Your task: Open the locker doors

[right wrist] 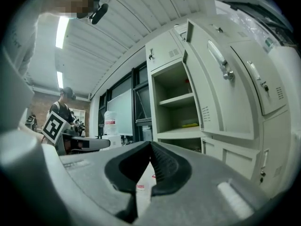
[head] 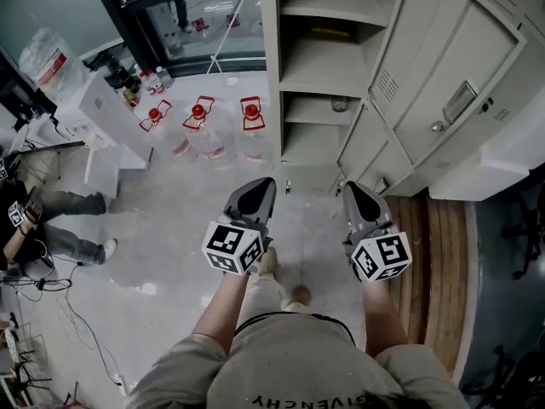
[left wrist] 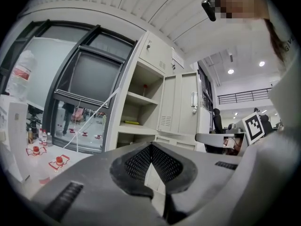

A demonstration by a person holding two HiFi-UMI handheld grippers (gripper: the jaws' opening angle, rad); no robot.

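Observation:
The grey metal lockers [head: 460, 100] stand ahead and to my right. One tall compartment [head: 328, 71] stands open and shows its shelves, with its door [head: 385, 83] swung out to the right. The doors beside it, one with a handle [right wrist: 221, 65], look closed. A yellow item [right wrist: 190, 124] lies on a shelf. My left gripper [head: 262, 182] and right gripper [head: 350, 187] are held side by side in front of my body, well short of the lockers. Both are shut with nothing between the fingers, as the left gripper [left wrist: 151, 145] and right gripper [right wrist: 150, 143] show in their own views.
Three water bottles with red caps [head: 198, 113] stand on the floor left of the lockers. A seated person [head: 43, 203] and floor cables [head: 51, 288] are at the far left. A wooden slatted strip [head: 434, 254] runs along the right. A glass window [left wrist: 89, 79] is behind.

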